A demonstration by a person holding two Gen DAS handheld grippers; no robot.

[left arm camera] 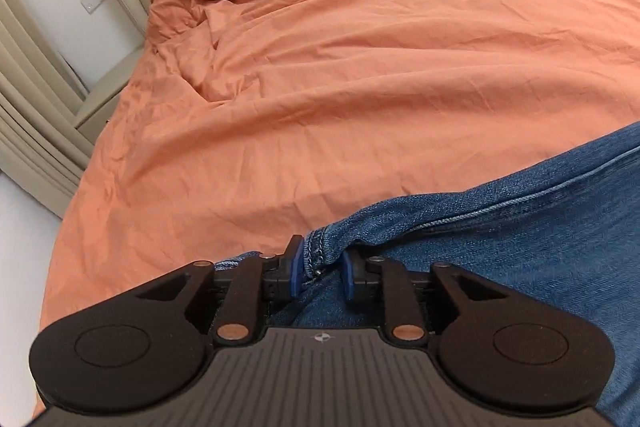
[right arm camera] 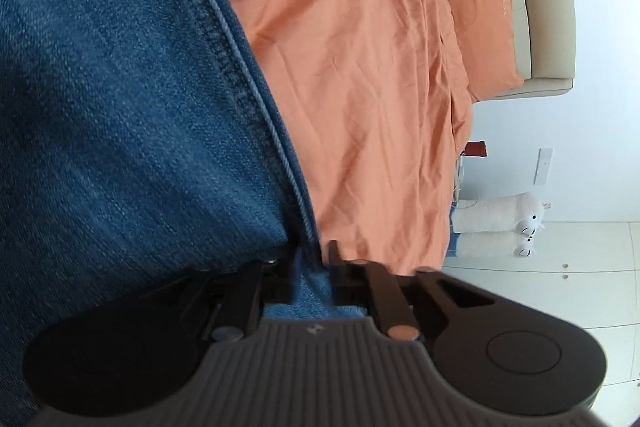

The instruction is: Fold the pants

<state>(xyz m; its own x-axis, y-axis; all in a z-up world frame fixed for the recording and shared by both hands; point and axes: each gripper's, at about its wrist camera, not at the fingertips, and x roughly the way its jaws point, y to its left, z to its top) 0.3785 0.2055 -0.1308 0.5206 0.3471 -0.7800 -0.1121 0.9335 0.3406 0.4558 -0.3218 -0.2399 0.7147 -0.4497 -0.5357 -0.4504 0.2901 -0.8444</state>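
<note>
The greater part of the blue denim pants (left arm camera: 520, 227) is cut off by the frame edges in both views, so their overall lay cannot be established. In the left wrist view the denim runs off the right and lower borders. In the right wrist view it fills the whole area left of the jaws, and the waist and leg ends cannot be told apart.

The left gripper (left arm camera: 320, 265) is seen with its jaws narrowly parted, closed onto a bunched, stitched hem. A blue pad (left arm camera: 295, 267) is pressed against one side of the fold, with the second pad against the other. The cloth is drawn from the jaws toward the right.

The right gripper (right arm camera: 312, 263) is partly in shadow. Denim is seen in the narrow gap between its jaws, and a seamed edge runs upward from them; the jaws appear closed on this edge, though the pad contact is hard to make out.

Ahead of both jaws, a creased orange bed cover (left arm camera: 340, 67) is spread beneath the pants. Beyond the right jaws, an orange pillow (right arm camera: 480, 7) with a pale embroidered motif is noted against a beige headboard (right arm camera: 540, 7). Two white plush toys (right arm camera: 500, 223) are seen to the right of the right jaws. No legible writing or brand is found; only a small emblem is seen on each gripper body.
</note>
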